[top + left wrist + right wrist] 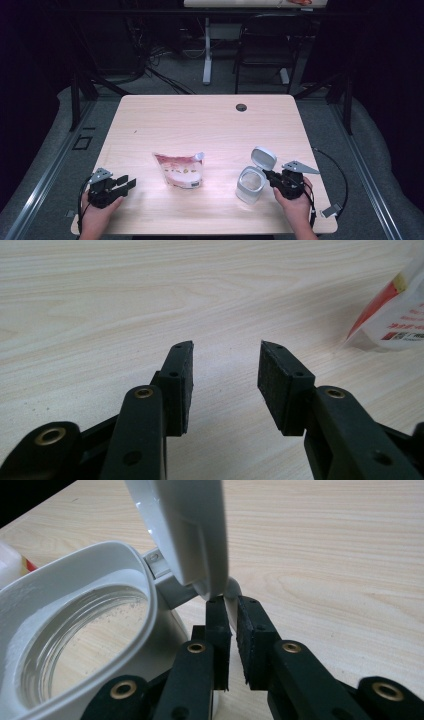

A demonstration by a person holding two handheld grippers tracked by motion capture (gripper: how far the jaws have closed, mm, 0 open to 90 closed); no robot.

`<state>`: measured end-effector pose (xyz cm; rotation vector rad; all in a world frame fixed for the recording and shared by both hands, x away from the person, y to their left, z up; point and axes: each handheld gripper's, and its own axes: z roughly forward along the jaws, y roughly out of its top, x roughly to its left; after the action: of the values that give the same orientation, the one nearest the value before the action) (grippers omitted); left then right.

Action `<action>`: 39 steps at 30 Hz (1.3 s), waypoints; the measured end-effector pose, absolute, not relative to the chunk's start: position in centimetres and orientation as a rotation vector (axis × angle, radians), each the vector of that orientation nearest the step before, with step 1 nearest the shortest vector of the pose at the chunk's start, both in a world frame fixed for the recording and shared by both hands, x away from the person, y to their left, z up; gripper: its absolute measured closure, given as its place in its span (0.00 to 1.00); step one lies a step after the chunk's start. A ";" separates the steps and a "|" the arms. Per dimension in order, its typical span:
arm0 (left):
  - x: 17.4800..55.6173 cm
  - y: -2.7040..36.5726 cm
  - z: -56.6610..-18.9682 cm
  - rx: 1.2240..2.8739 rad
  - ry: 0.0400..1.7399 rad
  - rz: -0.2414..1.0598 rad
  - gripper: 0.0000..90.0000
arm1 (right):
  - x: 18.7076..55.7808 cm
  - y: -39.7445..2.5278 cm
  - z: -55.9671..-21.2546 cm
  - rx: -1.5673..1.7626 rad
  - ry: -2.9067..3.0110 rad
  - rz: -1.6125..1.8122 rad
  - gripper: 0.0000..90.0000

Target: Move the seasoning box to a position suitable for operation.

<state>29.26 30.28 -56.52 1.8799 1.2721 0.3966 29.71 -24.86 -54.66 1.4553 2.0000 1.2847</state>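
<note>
A clear jar [251, 184] with a white collar stands at the table's front right, its white flip lid [263, 158] swung up and open. My right gripper [266, 175] sits just right of it. In the right gripper view the jar [75, 560] is empty, and my right gripper [231, 600] is shut on a thin white tab [231, 591] under the raised lid [185, 525]. A red and white pouch [180, 171] lies mid-table. My left gripper [131, 182] rests open at the front left, with nothing between its jaws [226, 347]; the pouch [395, 315] lies off to its right.
The wooden table [210, 125] has a round cable hole [241, 107] near its far edge. Behind it stand a black chair [265, 45] and a white desk leg [207, 50]. Cables trail off the table's right side [340, 170].
</note>
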 end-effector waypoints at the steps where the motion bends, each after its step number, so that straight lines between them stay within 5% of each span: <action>1: 29.2 30.2 -56.5 1.878 1.272 0.396 0.65 | 29.8 -24.8 -54.7 1.458 2.004 1.279 0.93; 13: 29.2 30.2 -56.5 1.881 1.267 0.398 0.65 | 30.3 -24.8 -54.8 1.441 2.018 1.292 0.91; 27: 29.1 30.0 -56.0 1.886 1.230 0.399 0.67 | 28.4 -26.0 -53.5 1.392 1.987 1.248 0.71; 39: 28.7 29.4 -55.0 1.878 1.198 0.435 0.66 | 26.7 -26.9 -52.5 1.376 1.941 1.244 0.75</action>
<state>28.70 29.44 -55.01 1.8783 1.1978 0.4352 26.66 -26.86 -52.51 1.3761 1.9406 1.2443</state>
